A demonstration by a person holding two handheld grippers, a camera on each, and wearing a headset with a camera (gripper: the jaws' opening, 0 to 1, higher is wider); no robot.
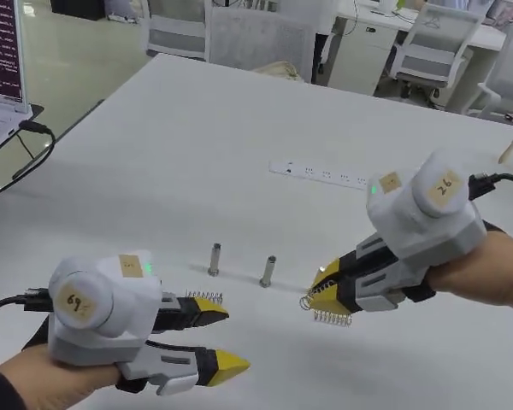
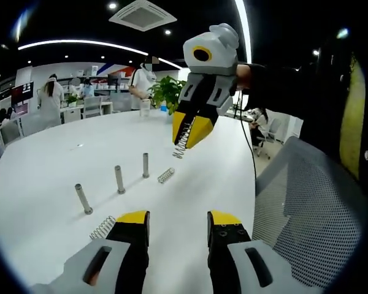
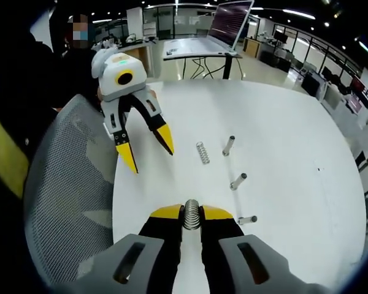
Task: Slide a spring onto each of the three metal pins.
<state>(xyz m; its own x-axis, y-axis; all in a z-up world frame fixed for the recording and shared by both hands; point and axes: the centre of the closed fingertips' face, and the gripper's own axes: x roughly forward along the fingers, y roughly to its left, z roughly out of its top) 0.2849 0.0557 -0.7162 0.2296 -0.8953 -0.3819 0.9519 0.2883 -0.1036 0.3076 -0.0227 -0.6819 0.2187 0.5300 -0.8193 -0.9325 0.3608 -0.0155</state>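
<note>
I held the right gripper (image 3: 192,211) off one end of the row of three upright pins (image 2: 119,179) on the desk (image 1: 239,128), jaws pinching a spring (image 2: 182,144), while the left gripper (image 2: 172,217), jaws spread, hovered off the row's other end beside a loose spring (image 2: 102,227).

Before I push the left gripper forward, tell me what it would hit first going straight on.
Probably the right gripper, with the spring in its jaws; depth is unclear.
</note>
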